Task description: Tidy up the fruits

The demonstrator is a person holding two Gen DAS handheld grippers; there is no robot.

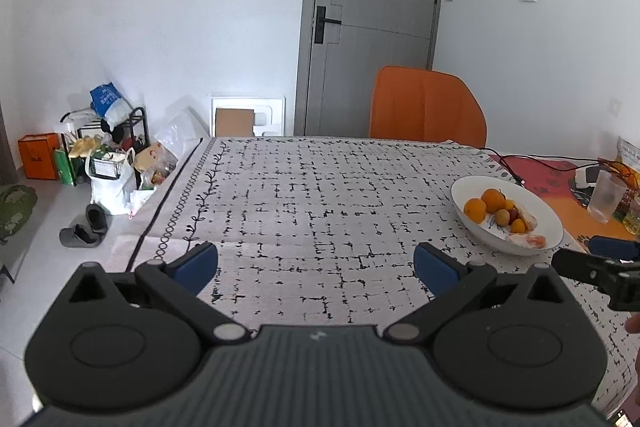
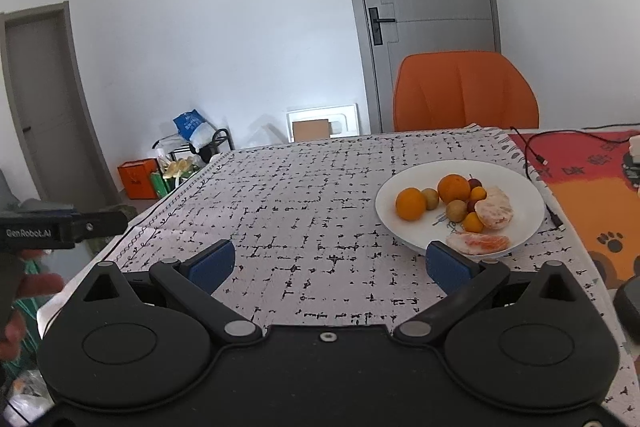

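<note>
- The shallow white ceramic bowl of fruit (image 2: 524, 187) is seen ahead and to the right of the right gripper (image 2: 330, 265); its near rim lies just beyond the right blue pad.
- The right gripper is spread wide, with nothing held between its blue-padded fingers (image 2: 212, 265).
- The left gripper (image 1: 316, 267) is likewise held fully released and grasps nothing; bare cloth lies between its pads.
- From the left wrist view the bowl (image 1: 544, 211) is found well apart to the right, nearer the other gripper.
- In the bowl two larger round oranges (image 2: 411, 203) are counted, along with two small orange kumquat-like fruits (image 2: 473, 222).
- Two brownish-green round fruits (image 2: 456, 210) and two small dark red ones (image 2: 475, 183) are also made out.
- Two peeled citrus pieces (image 2: 495, 207) are seen, one a pale half, the other lying at the near rim.
- The table is covered by a white cloth with a broken black grid pattern (image 2: 304, 195); a red and orange printed mat (image 2: 592, 187) lies to its right.
- Beyond the table one orange upholstered chair (image 2: 466, 91) is placed before a grey door (image 2: 428, 7) in a white-walled room.
- A clear plastic cup (image 1: 607, 195) is seen on the mat.
</note>
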